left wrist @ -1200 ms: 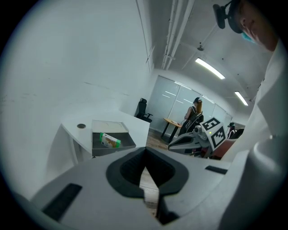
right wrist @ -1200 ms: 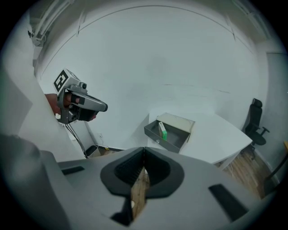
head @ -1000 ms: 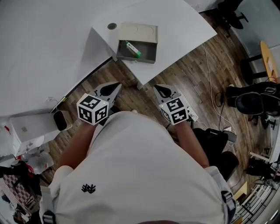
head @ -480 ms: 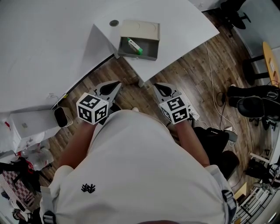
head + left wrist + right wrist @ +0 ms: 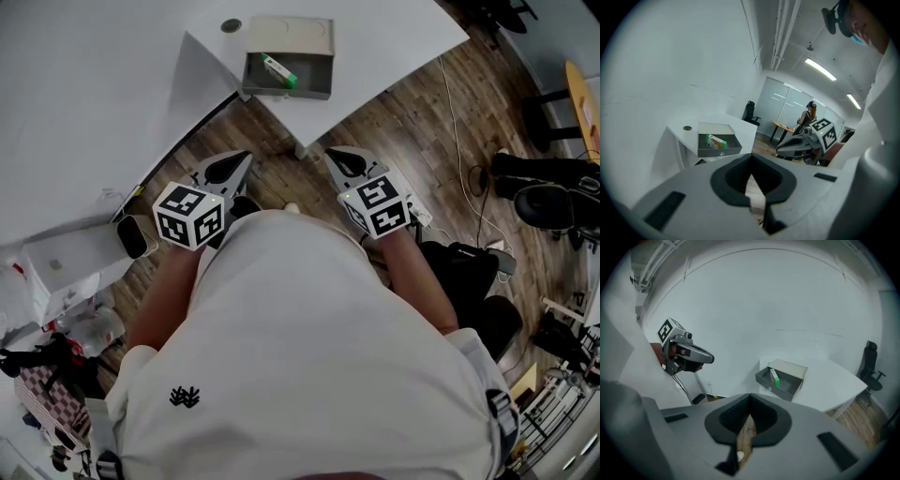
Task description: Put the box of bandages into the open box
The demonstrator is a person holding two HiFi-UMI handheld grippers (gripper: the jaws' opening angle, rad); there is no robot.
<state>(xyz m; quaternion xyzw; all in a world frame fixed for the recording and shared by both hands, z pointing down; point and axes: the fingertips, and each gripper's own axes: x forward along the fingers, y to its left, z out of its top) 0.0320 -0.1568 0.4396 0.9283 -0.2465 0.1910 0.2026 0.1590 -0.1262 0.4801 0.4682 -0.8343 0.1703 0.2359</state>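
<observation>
The box of bandages (image 5: 278,71), white with green ends, lies inside the open grey box (image 5: 286,92) on the white table (image 5: 394,37). Both views along the jaws show the bandage box (image 5: 716,140) (image 5: 774,378) well ahead in the grey box (image 5: 719,151) (image 5: 764,379). My left gripper (image 5: 244,157) and right gripper (image 5: 331,153) hang close to the person's body over the wooden floor, short of the table's edge. Each is shut with nothing between its jaws.
A round grommet (image 5: 231,25) sits in the table beside the grey box. A small white bin (image 5: 137,235) stands on the floor at left. Cables (image 5: 459,122), a black bag (image 5: 459,272) and office chairs (image 5: 553,202) crowd the right.
The table and the grey box have slid up and slightly left in the head view. Both grippers stay near the body, shut and empty.
</observation>
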